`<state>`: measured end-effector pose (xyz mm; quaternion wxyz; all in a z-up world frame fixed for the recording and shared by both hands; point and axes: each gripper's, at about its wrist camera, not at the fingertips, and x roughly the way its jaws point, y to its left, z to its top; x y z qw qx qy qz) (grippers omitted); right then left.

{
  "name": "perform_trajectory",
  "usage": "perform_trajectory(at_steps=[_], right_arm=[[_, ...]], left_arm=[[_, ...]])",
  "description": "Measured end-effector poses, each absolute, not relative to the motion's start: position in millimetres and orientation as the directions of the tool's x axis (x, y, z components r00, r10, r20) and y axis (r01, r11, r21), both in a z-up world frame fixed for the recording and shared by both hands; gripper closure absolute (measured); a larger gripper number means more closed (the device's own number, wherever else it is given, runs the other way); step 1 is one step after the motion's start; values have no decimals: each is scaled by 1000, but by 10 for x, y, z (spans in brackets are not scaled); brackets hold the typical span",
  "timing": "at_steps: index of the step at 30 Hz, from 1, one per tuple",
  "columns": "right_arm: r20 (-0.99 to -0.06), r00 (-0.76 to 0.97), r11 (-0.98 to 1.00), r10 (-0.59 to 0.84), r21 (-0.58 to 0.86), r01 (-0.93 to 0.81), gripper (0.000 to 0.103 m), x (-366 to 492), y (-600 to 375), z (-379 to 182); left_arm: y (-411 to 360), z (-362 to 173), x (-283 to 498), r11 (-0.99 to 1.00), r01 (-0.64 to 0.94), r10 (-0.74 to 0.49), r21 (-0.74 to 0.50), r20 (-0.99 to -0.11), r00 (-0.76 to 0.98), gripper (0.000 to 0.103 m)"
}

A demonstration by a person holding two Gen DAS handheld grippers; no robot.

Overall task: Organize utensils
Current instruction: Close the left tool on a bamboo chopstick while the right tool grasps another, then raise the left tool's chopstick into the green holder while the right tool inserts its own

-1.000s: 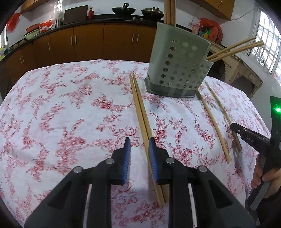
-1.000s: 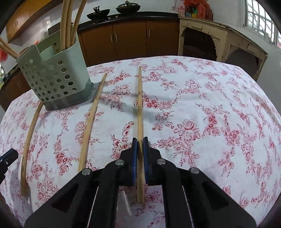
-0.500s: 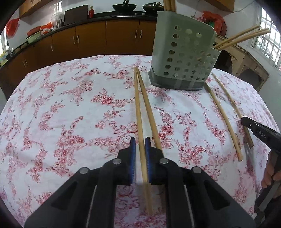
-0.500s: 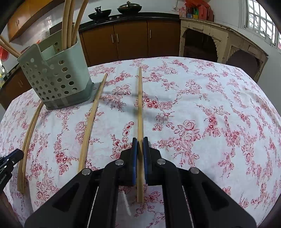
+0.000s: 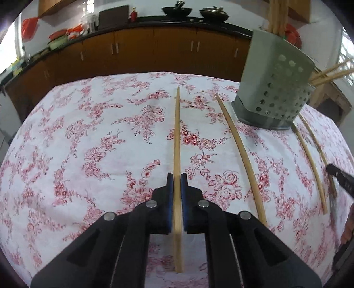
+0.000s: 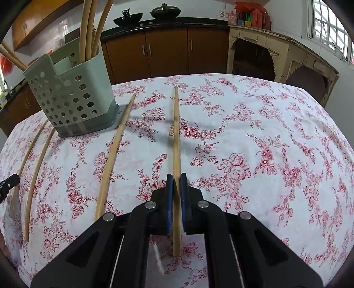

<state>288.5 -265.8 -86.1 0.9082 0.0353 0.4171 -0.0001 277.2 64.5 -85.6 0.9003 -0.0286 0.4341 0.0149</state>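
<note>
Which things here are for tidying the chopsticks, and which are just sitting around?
For the job:
- wooden chopstick in the left gripper
- wooden chopstick in the right gripper
- loose wooden chopstick on the cloth
- grey-green plastic holder with holes

Just sitting around:
- two black woks on the counter
- brown wooden cabinets
- red-flowered tablecloth

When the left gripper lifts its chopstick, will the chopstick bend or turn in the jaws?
Probably no bending: the chopstick looks like straight, thin wood, so stiff and light. The left gripper clamps it near one end, so the long free part may tilt down a little.
</note>
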Motion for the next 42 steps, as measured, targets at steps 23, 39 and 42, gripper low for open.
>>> perform_trajectory(at_steps=[23,39,42], right_arm=[[-756,653,996,46,87,31,95,2897,-2684,-857],[-753,654,993,69,112,24,96,2797,-2713,-854],[-747,661,993,75,116,18,96,2752,-2723,-816]], left_arm=[[614,-870,2749,999,-46,9,-26,-782,623,91],[573,-849,2550,999,-40,33,11,-783,621,95],[567,-829,2542,999,-29,40,27,-790,611,95]])
